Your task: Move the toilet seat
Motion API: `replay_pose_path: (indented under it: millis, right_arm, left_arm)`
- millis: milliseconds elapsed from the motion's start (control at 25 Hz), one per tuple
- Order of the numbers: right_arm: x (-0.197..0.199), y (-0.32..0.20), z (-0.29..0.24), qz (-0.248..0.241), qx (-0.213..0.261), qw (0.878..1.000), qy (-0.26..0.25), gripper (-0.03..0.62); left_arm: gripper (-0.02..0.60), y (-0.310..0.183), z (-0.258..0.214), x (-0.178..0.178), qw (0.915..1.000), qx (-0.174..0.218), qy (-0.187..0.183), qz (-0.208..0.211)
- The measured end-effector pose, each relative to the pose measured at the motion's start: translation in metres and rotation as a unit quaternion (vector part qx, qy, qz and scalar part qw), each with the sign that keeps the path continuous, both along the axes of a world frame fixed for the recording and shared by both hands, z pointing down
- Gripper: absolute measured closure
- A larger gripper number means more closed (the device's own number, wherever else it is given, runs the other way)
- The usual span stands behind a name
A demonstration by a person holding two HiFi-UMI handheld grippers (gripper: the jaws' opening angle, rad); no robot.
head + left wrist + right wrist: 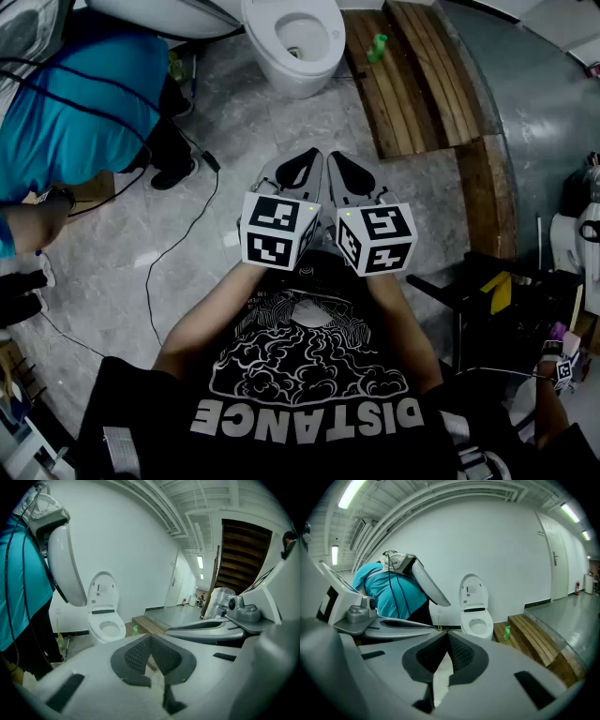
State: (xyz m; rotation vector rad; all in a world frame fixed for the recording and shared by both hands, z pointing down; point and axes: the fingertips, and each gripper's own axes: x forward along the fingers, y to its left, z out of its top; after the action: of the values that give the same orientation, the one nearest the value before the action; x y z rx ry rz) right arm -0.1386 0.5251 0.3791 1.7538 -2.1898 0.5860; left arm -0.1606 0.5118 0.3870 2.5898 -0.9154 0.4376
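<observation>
Head view, hands: both forearms reach out from 6 o'clock, left gripper (309, 157) and right gripper (339, 161) side by side, tipped slightly down toward 12 o'clock.
Jaws: both pairs closed together, nothing between them.
Toilet seat (272, 37): one, down on the toilet (298, 77) at 12 o'clock, well apart from the grippers; lid (103, 590) upright.
Count: two grippers, one toilet, one green bottle (378, 45) on the wooden step (412, 75) at 1 o'clock, one person in teal (84, 94) at 10 o'clock.

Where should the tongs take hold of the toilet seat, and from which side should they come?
Probably its front edge, approached from the front. The toilet seat lies flat on the bowl with the lid upright behind it, so the hinge is at the back and the front rim is the free part. The left tongs and right tongs are shut; one must open first.
</observation>
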Motion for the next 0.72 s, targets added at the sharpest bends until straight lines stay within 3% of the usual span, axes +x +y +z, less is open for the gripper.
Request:
replay_pose_path:
  millis: [400,720]
  right_arm:
    - [-0.002,-0.004,-0.001,0.015,0.004,1.000,-0.020,0.574]
    - [0.010,-0.026,0.002,0.007,0.001,1.000,-0.028,0.574]
  left_arm:
    - [0.569,-0.010,0.000,-0.009,1.0000,0.003,-0.001,-0.002]
    - [0.569,-0.028,0.001,0.007,0.9999,0.009,-0.004,0.002]
